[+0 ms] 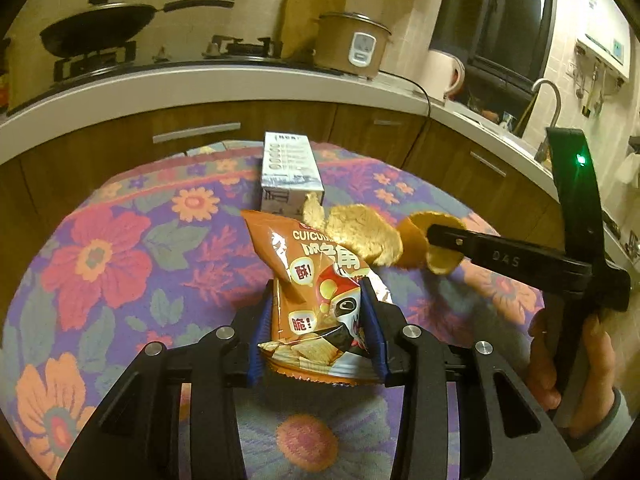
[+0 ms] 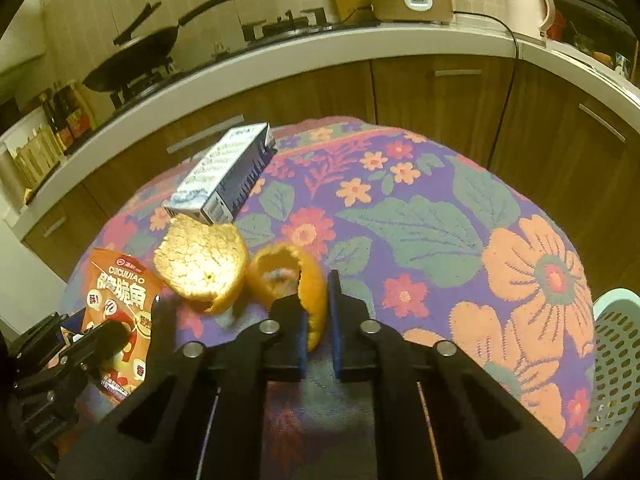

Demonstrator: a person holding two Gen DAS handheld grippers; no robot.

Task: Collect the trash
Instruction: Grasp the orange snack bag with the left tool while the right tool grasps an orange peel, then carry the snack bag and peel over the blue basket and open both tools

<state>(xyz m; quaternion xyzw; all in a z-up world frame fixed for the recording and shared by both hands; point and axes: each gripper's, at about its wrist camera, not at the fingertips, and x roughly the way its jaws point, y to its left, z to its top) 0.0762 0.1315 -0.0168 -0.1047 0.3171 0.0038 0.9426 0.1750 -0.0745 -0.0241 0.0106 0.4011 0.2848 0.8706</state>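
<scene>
My left gripper [image 1: 318, 316] is shut on an orange snack bag [image 1: 316, 280] and holds it over the floral tablecloth [image 1: 100, 256]. The bag also shows at the left of the right wrist view [image 2: 120, 304]. My right gripper [image 2: 318, 312] is shut on a strip of orange peel [image 2: 312, 300], and a wide piece of peel [image 2: 204, 260] hangs to its left. In the left wrist view the peel [image 1: 368, 236] hangs in front of the bag's top, with the right gripper's fingers [image 1: 460, 240] on it. A white and blue carton [image 1: 290, 172] lies behind; it also shows in the right wrist view [image 2: 224, 180].
A pale green perforated basket [image 2: 616, 352] stands past the table's right edge. Behind the table runs a curved counter [image 1: 240, 76] with a wok [image 1: 96, 32], a rice cooker [image 1: 352, 44] and a kettle [image 2: 528, 4]. Brown cabinets [image 2: 440, 92] lie below.
</scene>
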